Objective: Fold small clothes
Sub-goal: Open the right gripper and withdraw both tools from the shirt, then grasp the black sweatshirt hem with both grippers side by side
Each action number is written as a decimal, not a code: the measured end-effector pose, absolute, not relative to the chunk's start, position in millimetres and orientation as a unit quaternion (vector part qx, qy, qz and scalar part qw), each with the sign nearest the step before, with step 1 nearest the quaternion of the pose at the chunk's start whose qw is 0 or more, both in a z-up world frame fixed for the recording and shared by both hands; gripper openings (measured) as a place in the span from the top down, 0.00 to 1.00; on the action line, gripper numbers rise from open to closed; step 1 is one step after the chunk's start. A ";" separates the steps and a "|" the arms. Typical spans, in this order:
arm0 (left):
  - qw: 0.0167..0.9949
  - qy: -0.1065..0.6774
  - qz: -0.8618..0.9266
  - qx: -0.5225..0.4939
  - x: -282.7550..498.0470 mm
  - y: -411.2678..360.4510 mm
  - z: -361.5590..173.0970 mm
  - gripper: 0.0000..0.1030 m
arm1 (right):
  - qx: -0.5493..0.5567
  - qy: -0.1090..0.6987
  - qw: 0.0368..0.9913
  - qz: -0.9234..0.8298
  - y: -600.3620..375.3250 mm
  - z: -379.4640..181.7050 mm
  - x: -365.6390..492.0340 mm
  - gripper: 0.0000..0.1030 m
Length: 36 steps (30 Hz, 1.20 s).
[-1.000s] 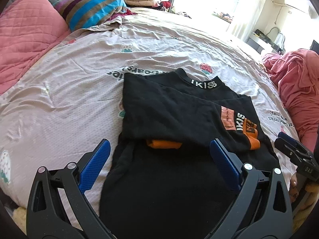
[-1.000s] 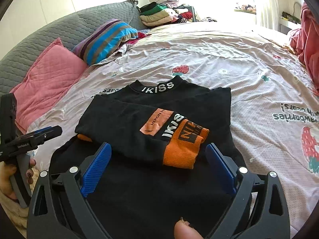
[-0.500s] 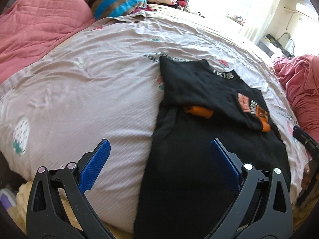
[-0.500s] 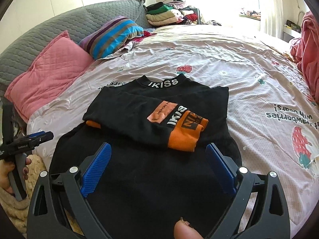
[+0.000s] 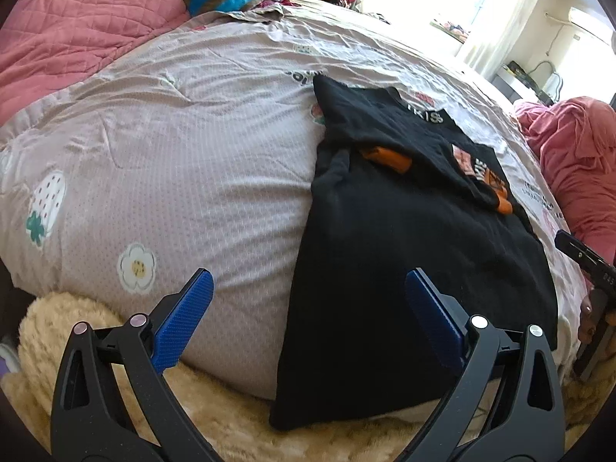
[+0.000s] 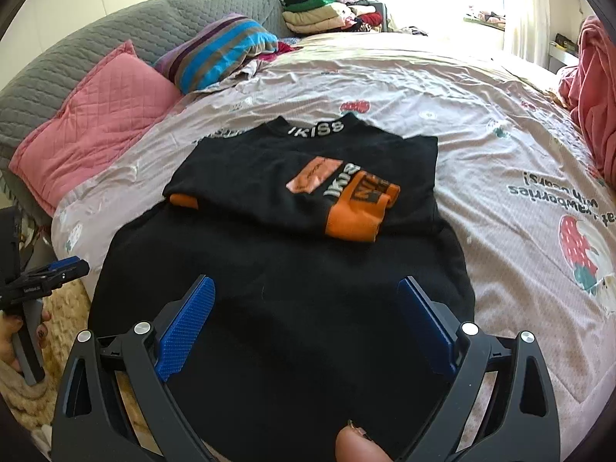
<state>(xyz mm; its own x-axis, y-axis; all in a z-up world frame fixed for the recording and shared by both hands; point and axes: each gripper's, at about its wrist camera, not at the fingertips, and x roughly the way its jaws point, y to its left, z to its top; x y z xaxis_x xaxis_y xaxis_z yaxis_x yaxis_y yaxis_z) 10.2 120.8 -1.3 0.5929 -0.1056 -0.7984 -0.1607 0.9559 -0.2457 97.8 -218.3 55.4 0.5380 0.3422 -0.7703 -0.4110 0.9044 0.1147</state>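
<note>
Look past your work: a pink quilted pillow (image 6: 96, 115) sits at ten o'clock, and a striped pillow (image 6: 215, 52) lies just beside it toward eleven. Behind both runs the grey quilted headboard (image 6: 127, 27). At twelve o'clock you've got a stack of folded clothes (image 6: 319, 13). A pink blanket (image 6: 593, 88) bunches at two o'clock on the strawberry-print bedspread (image 6: 500, 146). A cream fluffy rug (image 5: 57, 331) spreads below the bed edge.

Black sweater (image 6: 277, 269) with orange cuffs (image 6: 354, 211); pinkish bedsheet (image 6: 442, 88) printed with strawberries; pink quilted pillow (image 6: 96, 115); striped blue-purple cushion (image 6: 219, 50).
</note>
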 end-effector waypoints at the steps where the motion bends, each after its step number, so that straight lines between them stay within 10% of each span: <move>1: 0.879 0.452 0.012 -0.149 8.6 120.2 -2.3 0.09 | -0.044 0.432 0.875 0.215 -218.1 53.6 95.7 0.08; 9: 0.869 0.474 0.000 -0.139 -4.3 117.2 -18.1 0.11 | -0.050 0.449 0.868 0.206 -227.0 42.7 83.7 0.08; 17: 0.848 0.500 -0.045 -0.171 -17.9 118.0 -37.3 0.44 | -0.049 0.461 0.866 0.188 -242.4 36.6 78.5 0.08; 36: 0.831 0.524 -0.070 -0.174 -26.9 110.8 -48.4 0.68 | -0.050 0.527 0.829 0.178 -302.6 28.0 39.0 0.10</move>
